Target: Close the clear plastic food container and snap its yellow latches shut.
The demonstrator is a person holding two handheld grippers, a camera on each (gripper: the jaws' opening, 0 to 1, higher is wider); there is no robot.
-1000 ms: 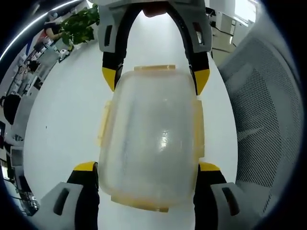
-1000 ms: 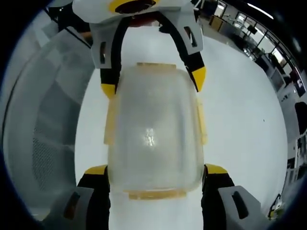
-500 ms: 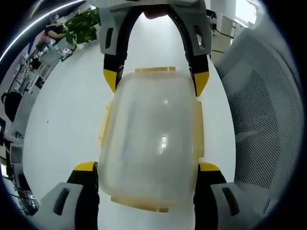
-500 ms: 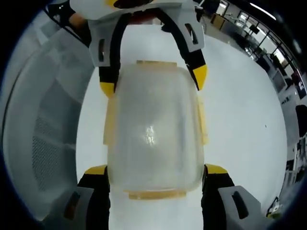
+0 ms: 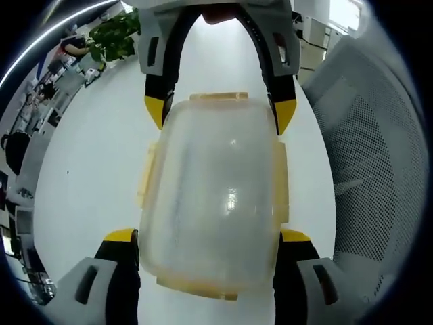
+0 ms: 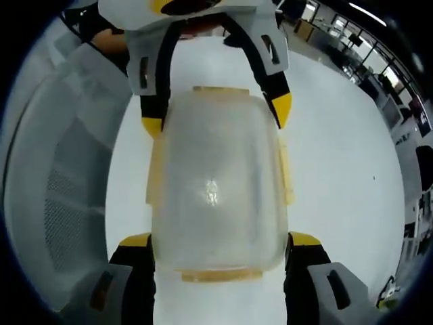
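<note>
The clear plastic food container point(image 5: 216, 196) lies lid-up on the white table point(image 5: 88, 169), its lid resting on top. Pale yellow latches point(image 5: 280, 179) run along its edges. My left gripper point(image 5: 208, 235) clasps the container's near end in the left gripper view, one yellow-tipped jaw on each side. My right gripper point(image 5: 218, 110) clasps the far end the same way. In the right gripper view the container point(image 6: 216, 189) sits between my right gripper point(image 6: 220, 238) below and my left gripper point(image 6: 216, 115) above. Whether the latches point(image 6: 154, 177) are snapped down I cannot tell.
A grey mesh chair point(image 5: 369, 156) stands close beside the table, and it is at the left in the right gripper view point(image 6: 61, 183). A green plant point(image 5: 115, 34) and office desks lie far off. Bare table point(image 6: 338, 169) stretches on the other side.
</note>
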